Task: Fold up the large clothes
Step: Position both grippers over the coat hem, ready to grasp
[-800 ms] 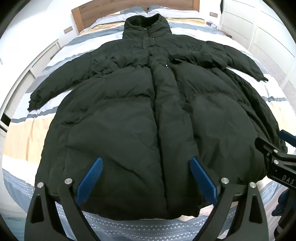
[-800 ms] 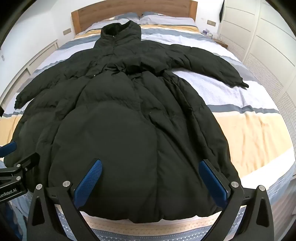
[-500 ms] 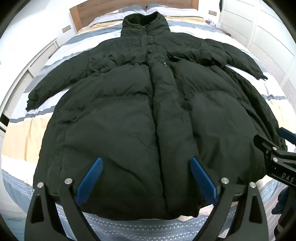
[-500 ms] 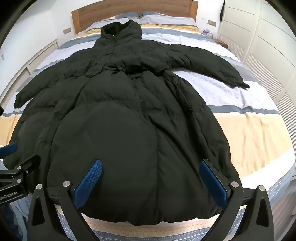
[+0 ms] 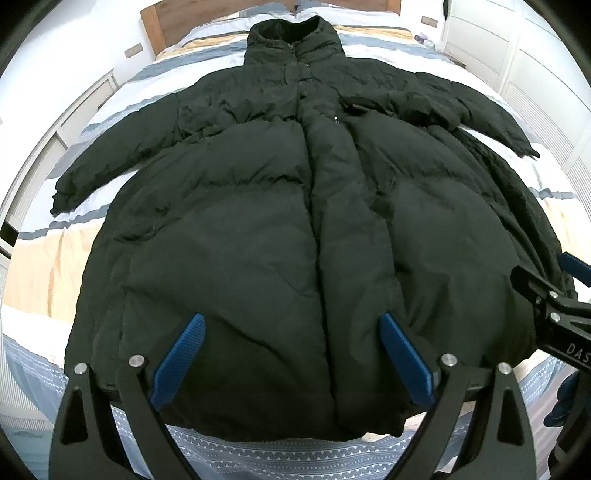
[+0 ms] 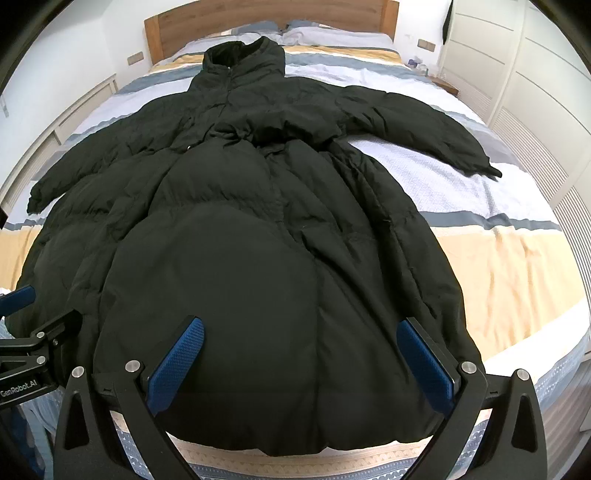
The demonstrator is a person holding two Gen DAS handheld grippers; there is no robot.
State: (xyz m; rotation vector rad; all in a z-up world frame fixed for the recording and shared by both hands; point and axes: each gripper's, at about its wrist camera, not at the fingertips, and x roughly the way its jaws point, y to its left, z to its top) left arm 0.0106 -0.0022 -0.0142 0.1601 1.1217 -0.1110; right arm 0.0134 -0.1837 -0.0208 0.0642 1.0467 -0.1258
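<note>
A long black puffer coat (image 5: 295, 221) (image 6: 258, 240) lies front side up on the bed, collar at the far end, both sleeves spread out sideways, hem near the foot of the bed. My left gripper (image 5: 291, 332) hovers open over the left half of the hem, its blue pads (image 5: 177, 358) wide apart with nothing between them. My right gripper (image 6: 299, 336) hovers open over the right half of the hem, also holding nothing. Each gripper shows at the edge of the other's view: the right gripper (image 5: 554, 314) and the left gripper (image 6: 33, 350).
The bed (image 6: 498, 258) has a striped white, grey and tan cover and a wooden headboard (image 6: 266, 18). White wardrobe doors (image 6: 535, 74) line the right side. A low white cabinet (image 5: 74, 118) runs along the left wall.
Both grippers have moved slightly forward over the coat; the coat fills a little more of each view. The coat itself has not moved and both grippers stay open.
</note>
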